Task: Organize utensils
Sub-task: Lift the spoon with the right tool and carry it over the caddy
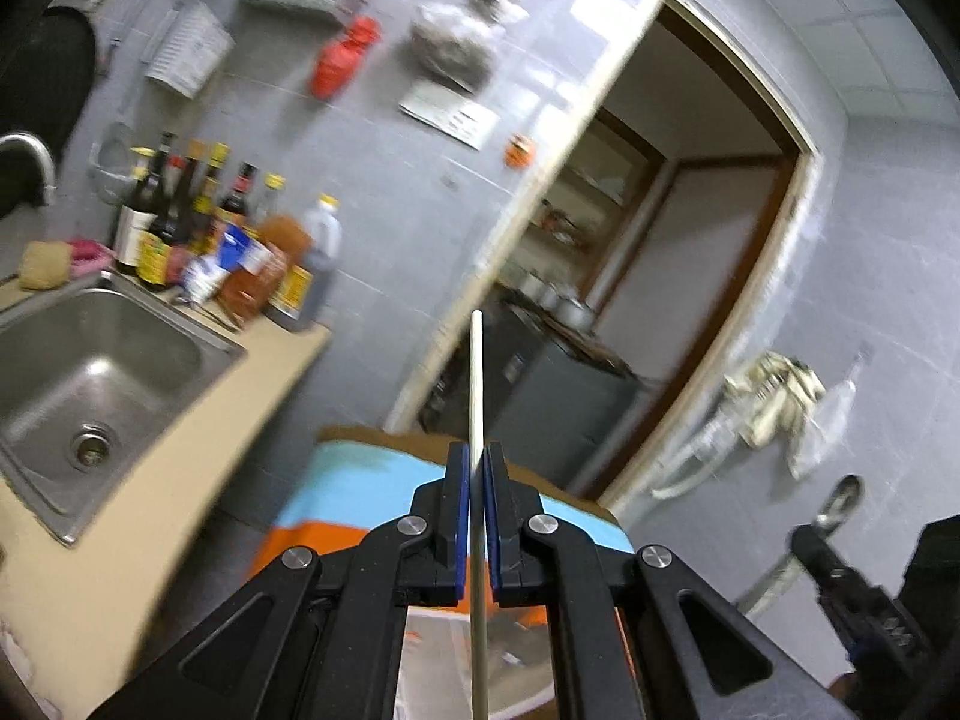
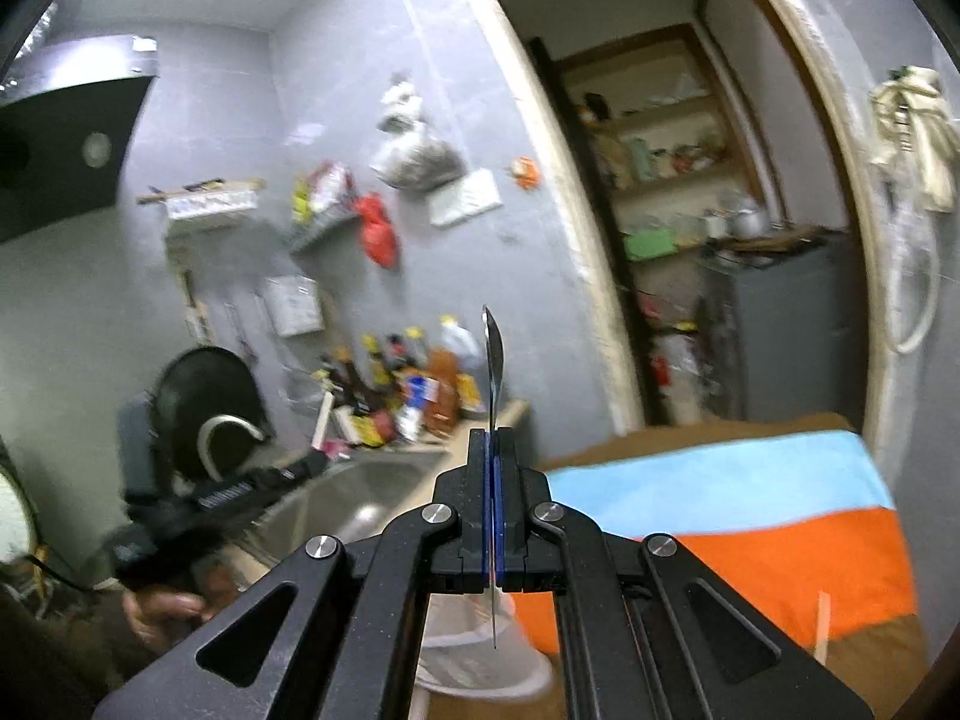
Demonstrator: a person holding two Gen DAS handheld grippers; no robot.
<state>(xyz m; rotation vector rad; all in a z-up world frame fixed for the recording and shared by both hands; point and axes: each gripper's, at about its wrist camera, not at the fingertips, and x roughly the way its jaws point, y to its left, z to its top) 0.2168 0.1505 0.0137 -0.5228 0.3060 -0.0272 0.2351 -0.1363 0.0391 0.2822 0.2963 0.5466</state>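
Note:
My left gripper (image 1: 477, 456) is shut on a pale chopstick (image 1: 476, 384) that points up and forward, raised above the table. My right gripper (image 2: 492, 438) is shut on a metal spoon (image 2: 493, 360), seen edge-on with its bowl upward. The spoon and the right gripper (image 1: 840, 564) also show at the lower right of the left wrist view. A clear plastic cup (image 2: 480, 654) stands below the right gripper. The left gripper (image 2: 240, 492) shows blurred at the left of the right wrist view.
A table with a blue and orange cloth (image 2: 750, 516) lies below. A steel sink (image 1: 90, 384) sits in a beige counter with several sauce bottles (image 1: 198, 222) behind it. A doorway (image 1: 660, 276) opens onto shelves. A loose chopstick (image 2: 823, 624) lies on the cloth.

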